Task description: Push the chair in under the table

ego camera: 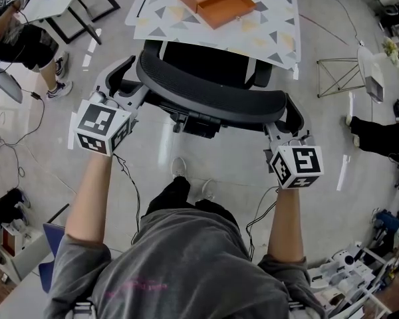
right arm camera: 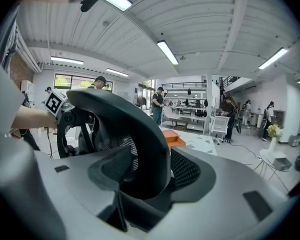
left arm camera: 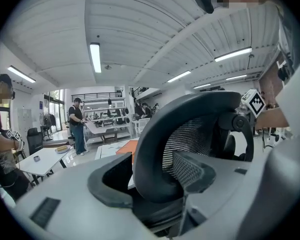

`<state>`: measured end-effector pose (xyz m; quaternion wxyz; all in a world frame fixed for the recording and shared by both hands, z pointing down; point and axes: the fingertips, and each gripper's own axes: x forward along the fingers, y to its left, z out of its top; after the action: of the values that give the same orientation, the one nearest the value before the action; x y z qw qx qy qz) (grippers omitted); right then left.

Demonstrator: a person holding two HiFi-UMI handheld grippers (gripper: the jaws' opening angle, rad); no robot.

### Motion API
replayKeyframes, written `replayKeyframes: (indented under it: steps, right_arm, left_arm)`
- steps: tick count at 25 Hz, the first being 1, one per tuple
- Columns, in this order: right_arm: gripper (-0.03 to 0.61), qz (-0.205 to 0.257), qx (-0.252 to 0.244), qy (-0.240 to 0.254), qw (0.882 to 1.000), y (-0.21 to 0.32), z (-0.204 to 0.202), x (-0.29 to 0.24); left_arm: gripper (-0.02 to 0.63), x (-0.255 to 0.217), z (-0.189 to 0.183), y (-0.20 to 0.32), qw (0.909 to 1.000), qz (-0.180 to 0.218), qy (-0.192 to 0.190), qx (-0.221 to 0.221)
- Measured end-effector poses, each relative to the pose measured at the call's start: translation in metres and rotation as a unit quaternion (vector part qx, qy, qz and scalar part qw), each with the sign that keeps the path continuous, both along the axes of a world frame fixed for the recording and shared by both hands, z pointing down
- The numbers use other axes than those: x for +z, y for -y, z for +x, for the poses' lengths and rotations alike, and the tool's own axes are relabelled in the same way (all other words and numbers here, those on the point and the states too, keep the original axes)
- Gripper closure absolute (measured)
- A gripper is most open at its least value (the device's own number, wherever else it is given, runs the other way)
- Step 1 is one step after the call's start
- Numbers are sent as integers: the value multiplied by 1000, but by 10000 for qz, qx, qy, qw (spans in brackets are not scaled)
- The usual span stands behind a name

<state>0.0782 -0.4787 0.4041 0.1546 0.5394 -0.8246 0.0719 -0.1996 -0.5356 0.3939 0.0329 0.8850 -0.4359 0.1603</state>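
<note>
1. Location: the chair (ego camera: 206, 65) stands at 12 o'clock from the person. Its seat is already beneath the near edge of the desk (ego camera: 279, 42). The backrest (ego camera: 213, 92) is outside that edge; whether it touches the edge cannot be told from above.
2. Left tongs (left arm camera: 155, 171): set at the 9 o'clock end of the backrest, with the jaws spread wide astride the rim. A gap shows beside the outer pad, so the rim is between the jaws but not clamped.
3. Right tongs (right arm camera: 150, 171): set at the 3 o'clock end, also spread wide. Both pads appear to lie against the rim with no gap, which is judged to be a hold.
4. Step in hand: probably the last part of the push. The backrest lies askew, its 3 o'clock end farther from the desk than its 9 o'clock end. The right side should therefore lead toward 12 o'clock to square the chair.
5. The left tongs, being unclamped, can only press, not steer. The operator should close them on the rim before applying force.
6. The push should be level and slow, and should end where the backrest meets the desk edge. A hard shove could jolt the desk and shift the orange box (ego camera: 216, 2) lying toward its 12 o'clock side.
</note>
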Motion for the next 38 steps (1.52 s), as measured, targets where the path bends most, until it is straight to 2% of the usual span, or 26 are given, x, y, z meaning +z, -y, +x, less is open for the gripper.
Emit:
replayKeyframes:
  steps: [16, 26, 38]
  right_arm:
    - [344, 213, -221, 302, 9991, -47, 6, -22]
    - [353, 249, -502, 562, 9968, -76, 5, -29]
    - [481, 418, -721, 705, 9940, -110, 7, -40]
  left_arm:
    - [392, -23, 7, -63, 9996, 214, -58, -195]
    - [459, -38, 18, -103, 9985, 377, -169, -348]
    - [532, -50, 40, -145, 9970, 537, -363, -433]
